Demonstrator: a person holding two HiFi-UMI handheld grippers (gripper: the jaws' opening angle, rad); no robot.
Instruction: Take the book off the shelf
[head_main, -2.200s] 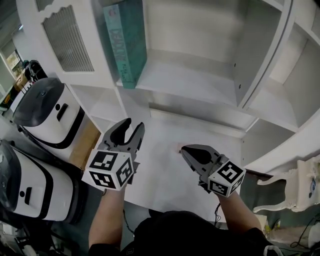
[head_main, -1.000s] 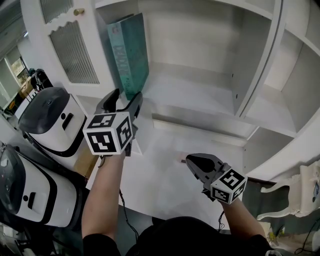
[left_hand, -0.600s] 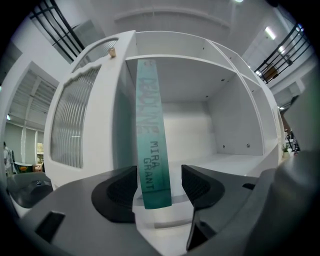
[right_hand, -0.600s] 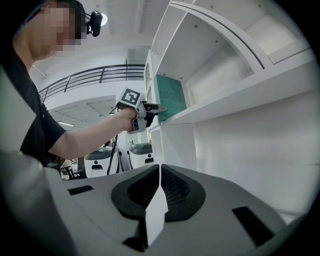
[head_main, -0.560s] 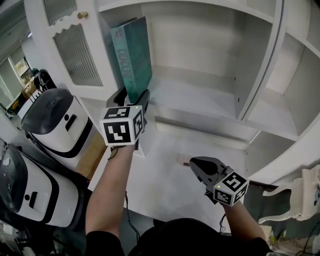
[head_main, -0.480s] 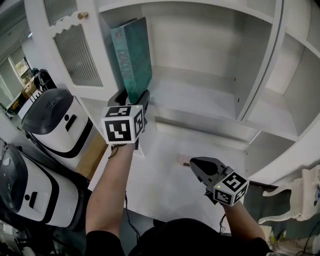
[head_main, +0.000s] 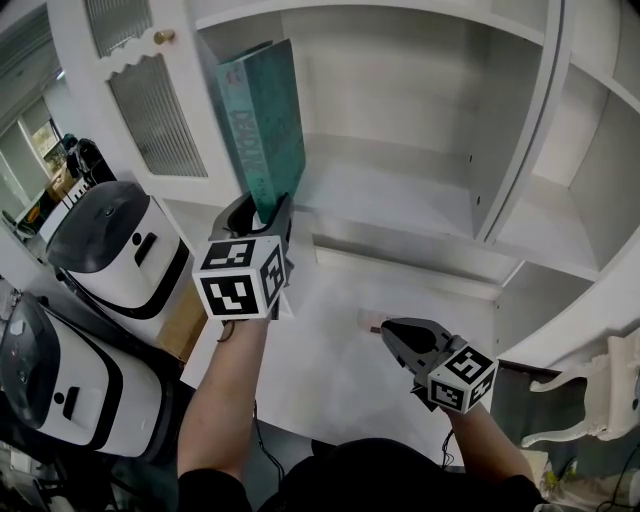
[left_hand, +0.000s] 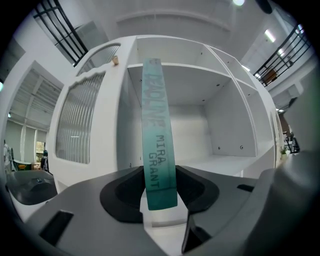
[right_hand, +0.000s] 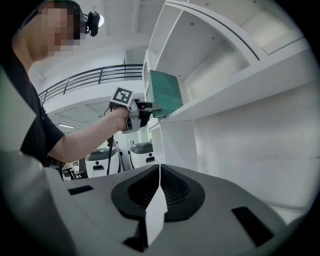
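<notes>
Our left gripper (head_main: 260, 203) is raised to the shelf (head_main: 400, 190), and its fingers are closing on the lower end of the book (head_main: 262, 120). In the left gripper view the teal spine, printed MIRA GRANT, fills the gap between the fingers, and both seem to meet its sides. The book stands nearly upright at the left end of the shelf compartment, close to the left wall. Its spine faces us and its foot sits at the shelf's front edge, at about 11 o'clock in the head view.

Our right gripper (head_main: 392, 330) hangs low at 5 o'clock over the white surface (head_main: 310, 350), well apart from the book. Its fingers are pressed together with nothing between them.

At 10 o'clock from the book is a cabinet door (head_main: 150, 100) with ribbed glass and a small round knob. Two white-and-black machines (head_main: 115, 245) stand at 8 to 9 o'clock, beside our left arm. An upright divider (head_main: 520, 120) closes the compartment at 2 o'clock, and a white chair (head_main: 590, 395) shows at 4 o'clock. The rest of the shelf right of the book is bare.
</notes>
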